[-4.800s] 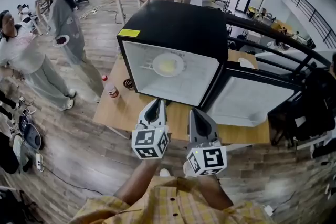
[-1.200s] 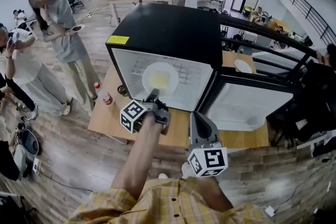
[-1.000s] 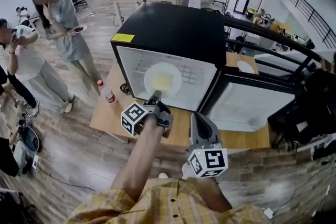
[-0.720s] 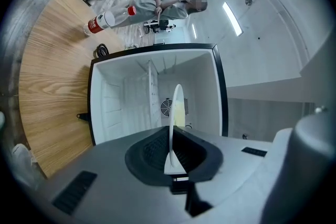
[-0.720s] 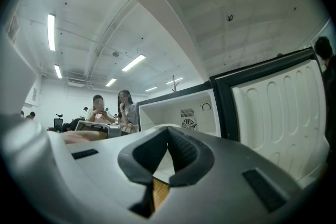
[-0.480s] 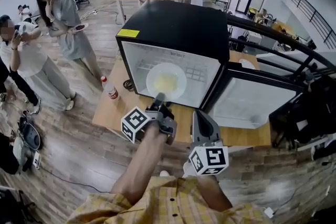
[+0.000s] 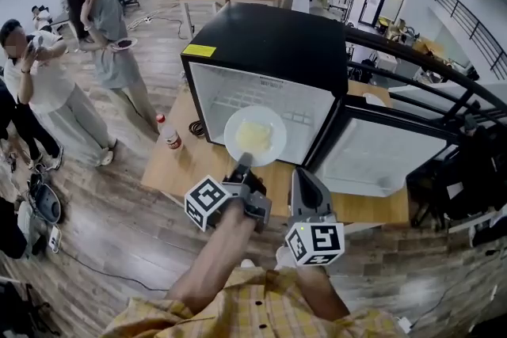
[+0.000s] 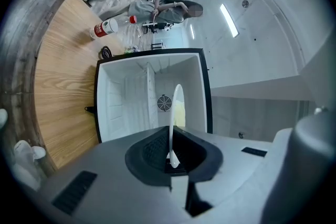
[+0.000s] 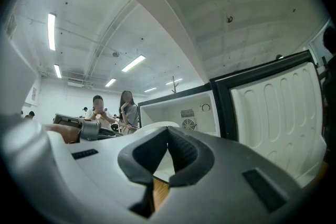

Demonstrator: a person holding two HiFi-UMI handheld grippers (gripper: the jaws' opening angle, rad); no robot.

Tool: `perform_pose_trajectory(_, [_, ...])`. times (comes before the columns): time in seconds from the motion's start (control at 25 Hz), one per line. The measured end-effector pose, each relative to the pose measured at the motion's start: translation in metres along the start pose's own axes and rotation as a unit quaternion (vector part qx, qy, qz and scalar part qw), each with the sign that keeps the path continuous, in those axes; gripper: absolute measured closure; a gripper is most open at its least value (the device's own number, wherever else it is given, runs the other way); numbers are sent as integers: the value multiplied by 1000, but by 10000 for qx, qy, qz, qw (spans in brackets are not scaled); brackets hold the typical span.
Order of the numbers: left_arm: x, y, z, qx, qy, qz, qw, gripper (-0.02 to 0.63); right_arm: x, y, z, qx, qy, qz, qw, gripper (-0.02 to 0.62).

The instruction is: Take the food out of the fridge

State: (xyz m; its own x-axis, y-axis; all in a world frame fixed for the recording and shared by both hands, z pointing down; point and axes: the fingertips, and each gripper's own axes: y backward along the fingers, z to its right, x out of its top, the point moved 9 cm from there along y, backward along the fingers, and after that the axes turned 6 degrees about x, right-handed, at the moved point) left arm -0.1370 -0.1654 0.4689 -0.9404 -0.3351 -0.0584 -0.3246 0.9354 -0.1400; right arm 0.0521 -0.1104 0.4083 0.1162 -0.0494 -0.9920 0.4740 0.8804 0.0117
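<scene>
A black mini fridge (image 7: 269, 43) stands on a wooden table, its door (image 7: 380, 154) swung open to the right and its white inside (image 8: 126, 97) lit. My left gripper (image 7: 242, 164) is shut on the near rim of a white plate (image 7: 255, 136) with a pale yellow piece of food on it. The plate hangs level in front of the fridge's lower opening. In the left gripper view the plate (image 8: 175, 113) shows edge-on, pinched between the pads. My right gripper (image 7: 299, 180) hovers just right of the left one, shut and holding nothing, pointing at the fridge opening (image 9: 184, 110).
A bottle with a red cap (image 7: 168, 134) and a dark coiled cable (image 7: 196, 127) lie on the wooden table (image 7: 178, 170) left of the fridge. Two people (image 7: 103, 36) stand on the floor at the left. Another white plate (image 7: 372, 97) sits behind the door.
The left gripper has drawn back toward me with the plate, which has come from inside the fridge out to in front of the opening. The right gripper has stayed put.
</scene>
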Motion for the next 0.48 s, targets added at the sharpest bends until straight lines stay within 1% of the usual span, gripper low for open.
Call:
perform_pose_trajectory(0.2, [-7,14,5,-11,-93,-3,10000,589,-1,3,1,31,4,-32,10000,588])
perform_pose_trajectory(0.48, [-18,35,9,9,-112,75,9999,589,0,11,-1,52,29,-41,10000,588])
